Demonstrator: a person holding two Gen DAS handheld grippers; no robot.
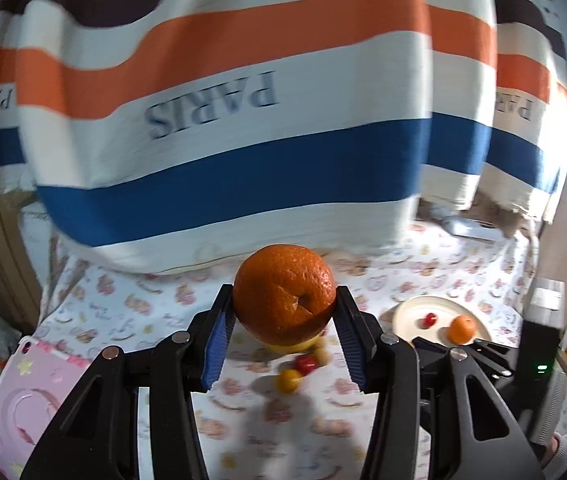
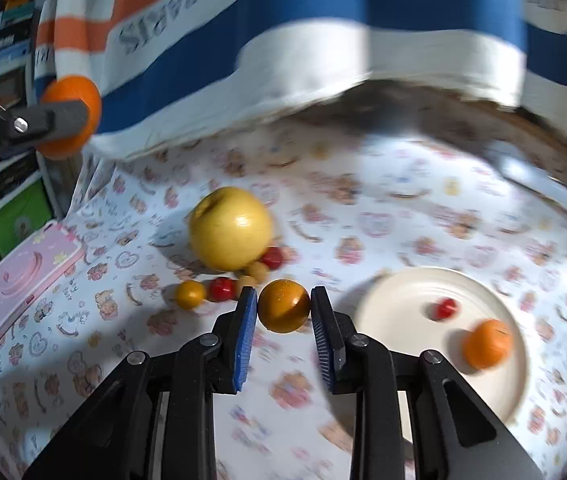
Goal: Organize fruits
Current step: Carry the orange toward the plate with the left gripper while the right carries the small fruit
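My left gripper (image 1: 283, 300) is shut on a large orange (image 1: 284, 293), held up above the table; the right wrist view shows that same orange (image 2: 71, 98) at the far left in the left gripper's fingers (image 2: 57, 118). My right gripper (image 2: 283, 304) is shut on a small amber-orange round fruit (image 2: 284, 305), lifted just off the cloth. On the table lie a yellow apple (image 2: 230, 229), a small yellow fruit (image 2: 190, 294), red cherries (image 2: 222, 289) and tan little fruits (image 2: 257, 270). A cream plate (image 2: 403, 312) holds a small orange (image 2: 486, 343) and a red cherry (image 2: 445, 308).
A striped blue, orange and white cloth reading PARIS (image 1: 211, 108) hangs behind the table. A pink toy camera (image 2: 23, 276) lies at the left of the bear-print tablecloth (image 2: 403, 208). A dark box (image 1: 543, 320) stands at the right edge.
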